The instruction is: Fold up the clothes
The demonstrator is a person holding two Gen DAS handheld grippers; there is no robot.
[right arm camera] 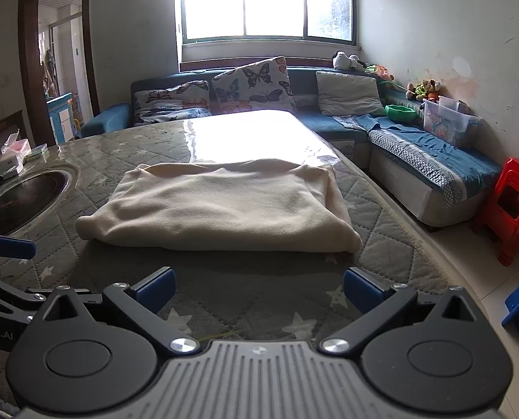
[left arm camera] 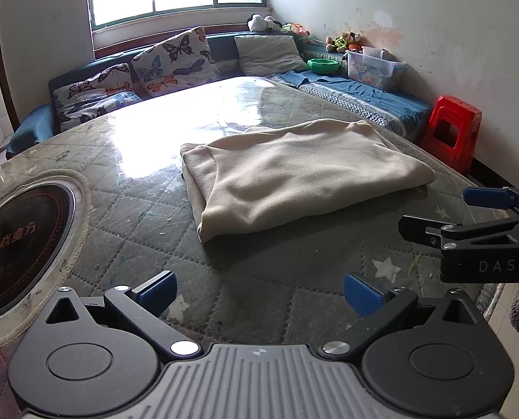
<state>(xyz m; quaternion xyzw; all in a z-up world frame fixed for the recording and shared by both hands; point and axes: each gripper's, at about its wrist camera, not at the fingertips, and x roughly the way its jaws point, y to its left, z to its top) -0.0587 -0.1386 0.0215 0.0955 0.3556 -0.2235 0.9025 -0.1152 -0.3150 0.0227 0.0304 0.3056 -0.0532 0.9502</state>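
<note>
**Sweater folded on the quilted table, both grippers empty**

Table (right arm camera: pixel 67 160) first, since it fills most of both views: big and round-edged, covered in a grey-green quilted pad with a diamond stitch and little white stars under a glossy clear sheet. Window glare blows out the far half, so nothing is readable there. Behind it runs a blue corner sofa (right arm camera: pixel 413 160) with butterfly-print cushions (right arm camera: pixel 252 83) and one plain grey cushion. Whatever is piled in its far corner looks like soft toys, too small to be sure.

Cream garment (right arm camera: pixel 221 206) lies near the middle of the table, folded into a thick, soft rectangle with rounded, slightly rumpled edges. Looks like fleece or a fine knit. The layers underneath are hidden, so what kind of clothing it is can't be told.

Round black induction hob (left arm camera: pixel 18 244) is sunk into the table on the left, cut off by the frame edge, with its printing only partly legible.

Red plastic stool (right arm camera: pixel 514 206) stands on the floor by the sofa end.

Left gripper (left arm camera: pixel 259 291) hangs just short of the garment, blue pads spread wide apart and nothing between them. Right gripper (right arm camera: pixel 259 289) is the same: spread wide, empty, close to the garment's near edge but not touching.
</note>
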